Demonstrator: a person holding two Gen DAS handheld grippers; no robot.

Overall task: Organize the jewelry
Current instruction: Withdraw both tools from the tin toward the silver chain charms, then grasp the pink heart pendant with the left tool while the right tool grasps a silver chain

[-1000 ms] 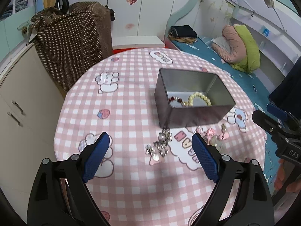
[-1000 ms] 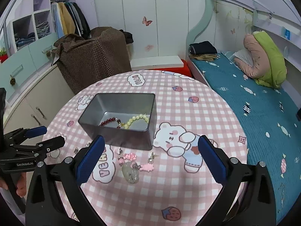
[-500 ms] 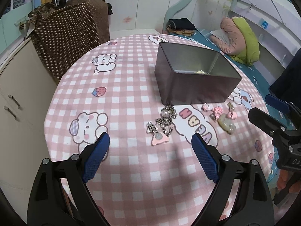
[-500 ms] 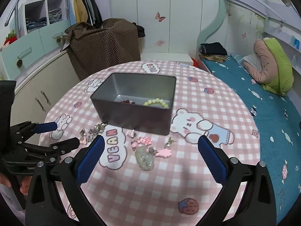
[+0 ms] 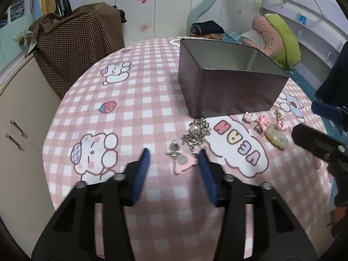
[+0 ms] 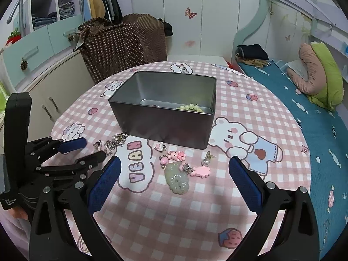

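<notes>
While the right gripper [image 6: 174,180] waits spread, the left gripper [image 5: 174,163], fingers parted, straddles a limp, slippery silver chain [image 5: 196,133], best pinched at its bunched middle.

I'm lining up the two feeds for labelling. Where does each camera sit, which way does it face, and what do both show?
Left wrist: on the left gripper, low over the table, facing the silver chain pile between its fingers; right gripper at the right edge.
Right wrist: on the right gripper, higher, facing the green pendant; left gripper at left.
Shared: metal tin, checked tablecloth, charms.
</notes>
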